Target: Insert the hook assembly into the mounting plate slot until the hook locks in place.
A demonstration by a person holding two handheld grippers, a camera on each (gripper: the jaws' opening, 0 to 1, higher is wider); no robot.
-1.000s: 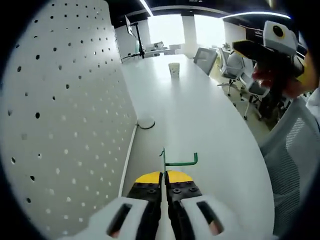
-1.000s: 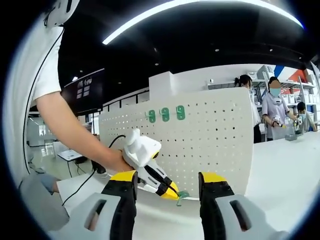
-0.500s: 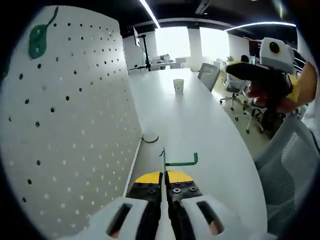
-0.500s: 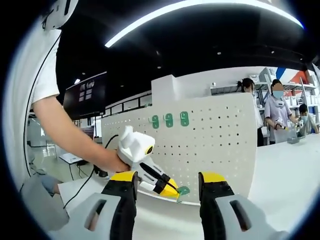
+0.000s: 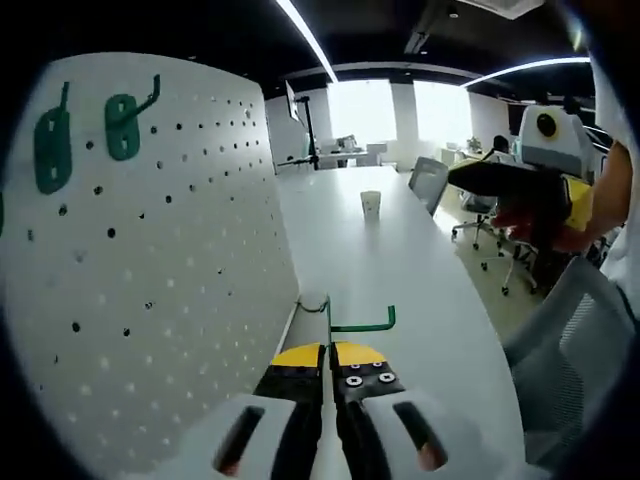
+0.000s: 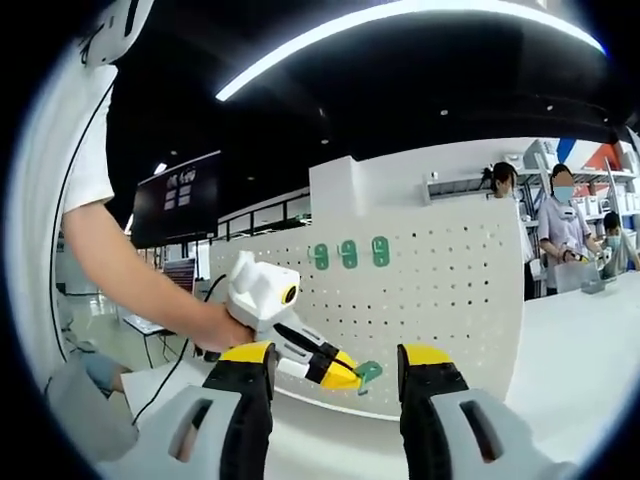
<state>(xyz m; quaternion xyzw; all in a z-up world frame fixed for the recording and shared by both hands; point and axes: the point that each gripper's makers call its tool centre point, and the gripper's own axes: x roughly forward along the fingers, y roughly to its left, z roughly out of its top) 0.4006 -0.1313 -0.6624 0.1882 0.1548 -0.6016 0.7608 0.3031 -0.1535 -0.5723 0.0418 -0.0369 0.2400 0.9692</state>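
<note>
Seen from the left gripper view, we find the left hand-held gripper [image 5: 328, 352] with its jaws pressed together on the green hook assembly [image 5: 352, 322], a thin bent wire with a flat plate. It is held above the white bench [image 5: 400, 270], just beside the white perforated mounting plate [image 5: 180, 260], not touching it. Two green hooks [image 5: 90, 135] hang near the plate's top. A paper cup [image 5: 371, 203] stands far down the bench. From the right gripper view, we see the right hand-held gripper [image 6: 335, 365] with jaws apart, holding nothing, and three hung hooks on the plate's front face.
</note>
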